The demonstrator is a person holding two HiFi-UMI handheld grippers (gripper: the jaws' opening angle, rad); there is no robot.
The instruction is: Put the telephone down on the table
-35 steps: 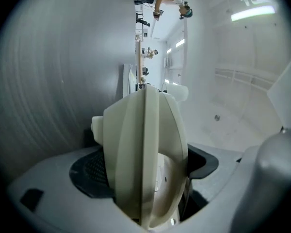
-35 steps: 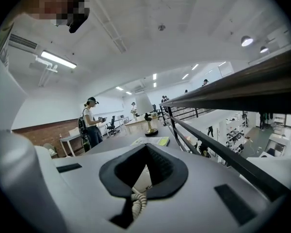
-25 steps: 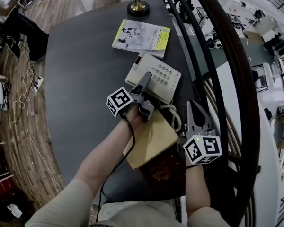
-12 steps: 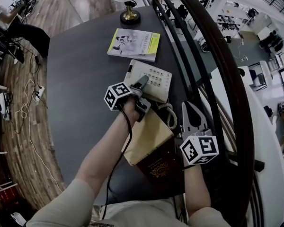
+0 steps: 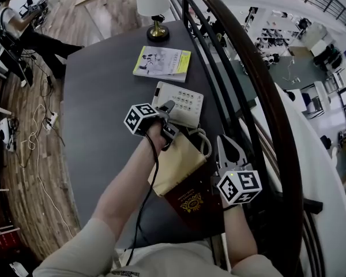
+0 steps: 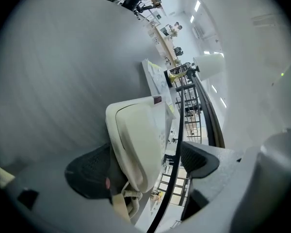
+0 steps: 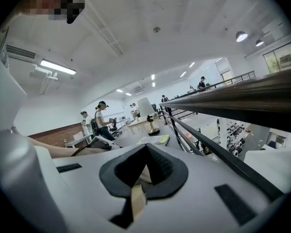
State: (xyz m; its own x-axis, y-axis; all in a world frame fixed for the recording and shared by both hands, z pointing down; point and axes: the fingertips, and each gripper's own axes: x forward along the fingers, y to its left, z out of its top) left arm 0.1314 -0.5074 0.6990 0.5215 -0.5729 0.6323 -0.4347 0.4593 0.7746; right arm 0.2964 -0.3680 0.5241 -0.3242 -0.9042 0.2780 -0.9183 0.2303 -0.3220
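The cream telephone [image 5: 181,101] lies flat on the dark table [image 5: 98,114], its coiled cord [image 5: 205,143] trailing toward me. My left gripper [image 5: 170,119] straddles the phone's near left side. In the left gripper view the telephone [image 6: 136,140] sits between the jaws of the left gripper [image 6: 145,161]: one pad touches the handset side, and a gap shows at the other pad [image 6: 198,160]. The right gripper [image 5: 226,144] hangs by the railing, right of the cord. Its jaws are closed together in the right gripper view [image 7: 145,149], with nothing held.
A tan folder [image 5: 181,165] and a dark red book [image 5: 191,202] lie under my left wrist. A yellow-white booklet [image 5: 162,63] and a brass-based lamp [image 5: 157,30] sit farther up the table. A dark curved railing [image 5: 251,74] borders the table's right edge. A person [image 5: 17,22] stands far left.
The head view has shifted, showing more of the far table. The left gripper stays at the telephone's near left side and the right gripper stays by the railing.
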